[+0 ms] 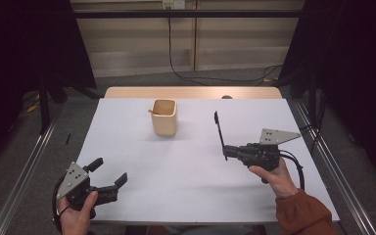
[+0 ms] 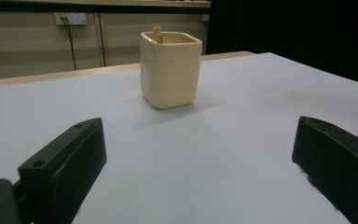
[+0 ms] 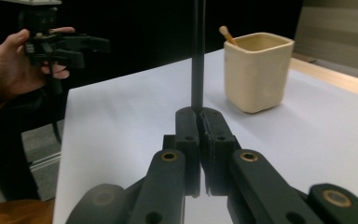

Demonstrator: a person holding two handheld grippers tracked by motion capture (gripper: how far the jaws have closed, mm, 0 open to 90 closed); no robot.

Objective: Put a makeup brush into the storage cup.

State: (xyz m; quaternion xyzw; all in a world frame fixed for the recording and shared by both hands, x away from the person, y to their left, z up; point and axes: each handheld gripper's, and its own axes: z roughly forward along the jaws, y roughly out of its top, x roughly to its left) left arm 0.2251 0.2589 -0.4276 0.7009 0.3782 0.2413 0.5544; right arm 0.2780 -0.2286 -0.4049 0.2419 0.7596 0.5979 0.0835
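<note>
My right tongs [image 1: 224, 152] pinch a thin black stick [image 1: 219, 131] upright above the table [image 1: 186, 166], at four o'clock from the cream cup [image 1: 164, 118]. My left tongs [image 1: 108, 172], at seven o'clock from it, stand spread and hold nothing.

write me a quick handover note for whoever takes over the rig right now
Right gripper: shut on a thin black stick, held upright above the table, right of the cup.
Left gripper: open, holding nothing, at the near left corner, facing the cup.
Cup: cream, upright at the far middle, with a wooden stick already leaning inside.
Done: black stick picked up.
Left: probably carry it over the cup and drop it in; nothing stands between them.
</note>
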